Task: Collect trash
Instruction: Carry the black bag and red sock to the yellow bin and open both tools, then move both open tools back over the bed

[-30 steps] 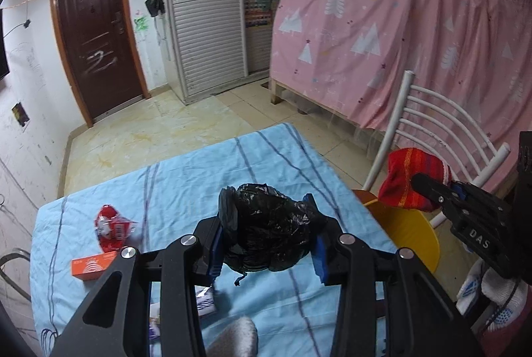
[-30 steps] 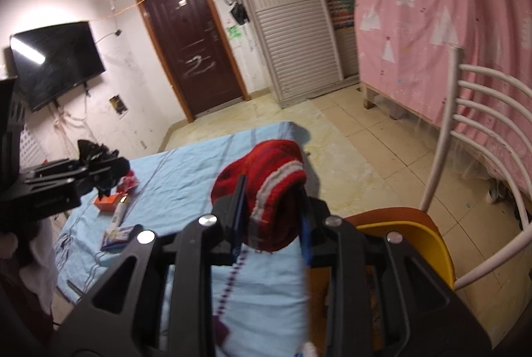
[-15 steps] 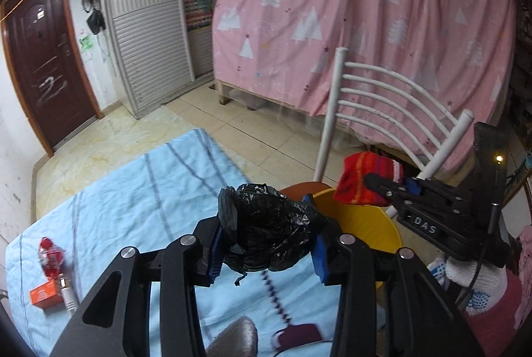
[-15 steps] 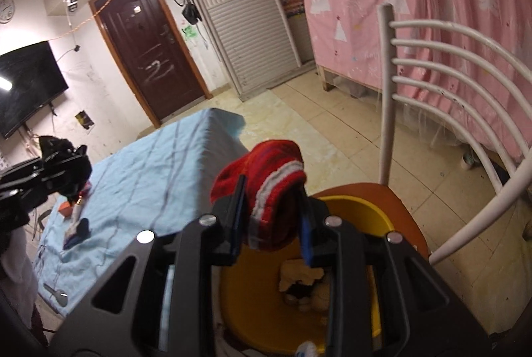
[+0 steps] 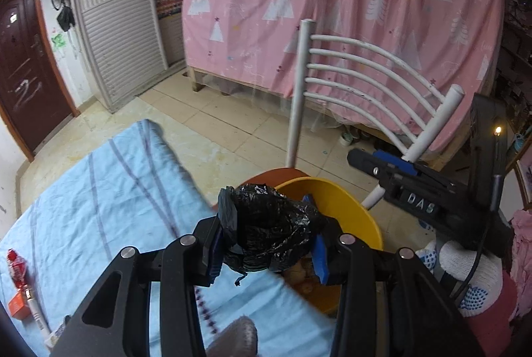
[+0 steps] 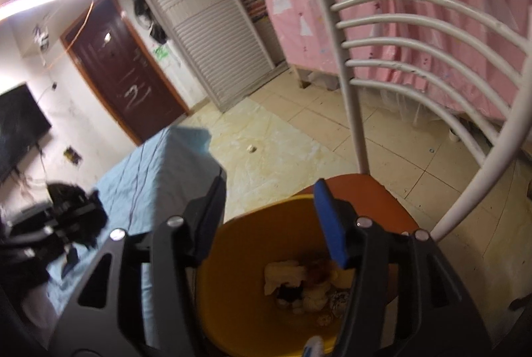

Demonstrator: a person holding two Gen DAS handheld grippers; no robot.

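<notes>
Now crumpled black bag [image 5: 269, 227] clamped in left gripper [image 5: 266, 244] jaws, carried just over rim of yellow bin [image 5: 349, 204], likely for drop inside. Bin sits on orange seat of white chair [image 5: 365, 81], beside blue-sheeted tabletop [image 5: 99, 190]. Right gripper [image 6: 269, 220] hangs above bin mouth, tilted down, jaws opening, nothing between them; scraps [image 6: 299, 284] lie at bin bottom. Red wrapper [image 5: 15, 260] and orange box [image 5: 20, 307] on tabletop, not yet collected.
</notes>
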